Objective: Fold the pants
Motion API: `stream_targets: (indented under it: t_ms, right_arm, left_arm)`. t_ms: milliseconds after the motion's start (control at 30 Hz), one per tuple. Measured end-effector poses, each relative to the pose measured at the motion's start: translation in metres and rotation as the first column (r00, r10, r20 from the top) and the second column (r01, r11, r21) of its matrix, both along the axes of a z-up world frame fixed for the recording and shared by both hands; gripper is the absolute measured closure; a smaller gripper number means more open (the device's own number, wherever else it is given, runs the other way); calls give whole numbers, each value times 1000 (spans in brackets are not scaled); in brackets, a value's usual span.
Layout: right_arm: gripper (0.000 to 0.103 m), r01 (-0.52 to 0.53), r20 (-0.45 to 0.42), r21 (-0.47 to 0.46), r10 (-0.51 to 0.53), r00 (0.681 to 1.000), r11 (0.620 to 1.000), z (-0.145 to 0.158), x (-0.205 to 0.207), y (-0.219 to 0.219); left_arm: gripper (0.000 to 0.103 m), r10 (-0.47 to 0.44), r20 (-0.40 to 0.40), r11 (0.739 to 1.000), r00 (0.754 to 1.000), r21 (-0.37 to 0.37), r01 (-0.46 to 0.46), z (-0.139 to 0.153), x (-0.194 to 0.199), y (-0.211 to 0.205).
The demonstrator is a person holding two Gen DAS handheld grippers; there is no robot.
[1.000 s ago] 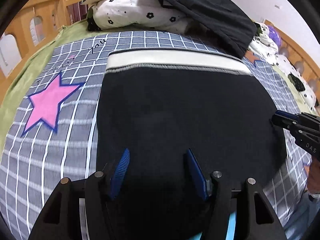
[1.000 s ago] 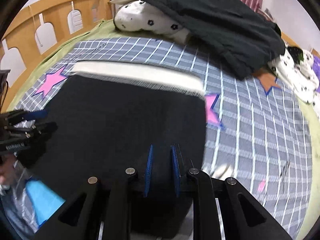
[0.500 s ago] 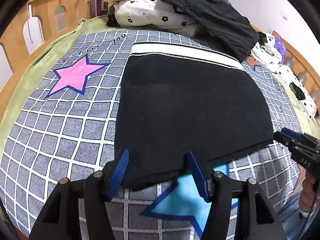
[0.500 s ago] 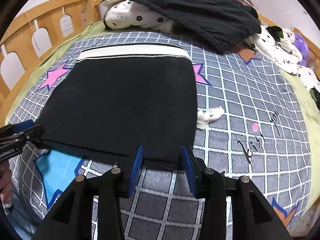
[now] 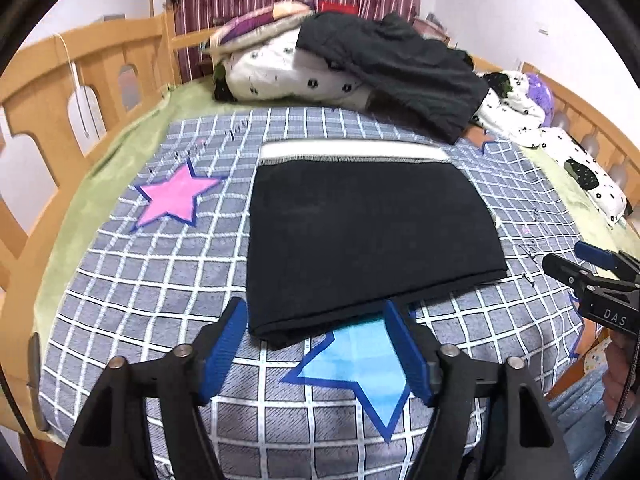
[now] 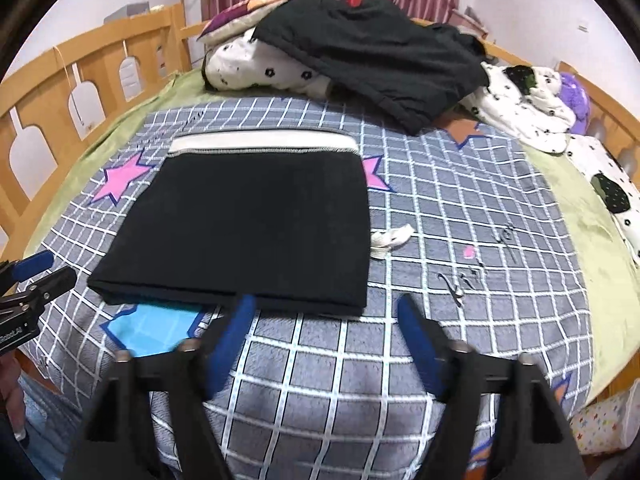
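Note:
The black pants (image 5: 360, 232) lie folded into a flat rectangle on the grey checked blanket, white waistband (image 5: 352, 150) at the far end. They also show in the right wrist view (image 6: 248, 224). My left gripper (image 5: 316, 320) is open and empty, hovering just short of the near folded edge. My right gripper (image 6: 326, 312) is open and empty, just short of the near right corner. Each gripper shows at the edge of the other view: the right one (image 5: 580, 264), the left one (image 6: 40, 268).
The checked blanket (image 5: 160, 280) has a pink star (image 5: 174, 196) and a blue star (image 5: 360, 356). A pile of bedding and dark clothes (image 5: 360, 64) lies at the head. Wooden rails (image 5: 80, 80) line the bed. A small white cloth scrap (image 6: 390, 238) lies right of the pants.
Both grippers let go of the pants' near edge, opened and pulled back and up toward me. The pants now lie flat and still on the blanket.

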State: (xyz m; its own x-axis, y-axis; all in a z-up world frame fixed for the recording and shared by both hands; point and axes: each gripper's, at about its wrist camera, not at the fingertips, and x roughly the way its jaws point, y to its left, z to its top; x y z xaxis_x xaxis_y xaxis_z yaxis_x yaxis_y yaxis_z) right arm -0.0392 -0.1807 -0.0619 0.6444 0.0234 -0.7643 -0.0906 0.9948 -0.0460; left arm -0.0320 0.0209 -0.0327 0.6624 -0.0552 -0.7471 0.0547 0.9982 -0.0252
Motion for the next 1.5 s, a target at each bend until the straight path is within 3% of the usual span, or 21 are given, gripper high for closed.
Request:
stream_targets:
  t_ms: [133, 267, 433, 633, 1500]
  right_arm:
    - [7, 2, 45, -6, -2, 999, 1000, 14, -20, -3]
    - [7, 26, 14, 41, -27, 1000, 999, 10, -30, -10]
    - [7, 29, 30, -16, -28, 999, 999, 13, -39, -3]
    - [7, 19, 31, -10, -19, 999, 1000, 16, -47, 0]
    - [7, 31, 26, -20, -31, 999, 999, 15, -51, 1]
  left_arm:
    - [25, 16, 34, 1000, 999, 15, -16, 10, -17, 0]
    - [25, 26, 6, 1000, 1000, -17, -26, 9, -25, 6]
    - [25, 40, 23, 999, 999, -2, -40, 8, -38, 8]
    - [25, 44, 56, 999, 997, 3, -44, 15, -47, 9]
    - [25, 38, 54, 999, 998, 4, -38, 16, -50, 6]
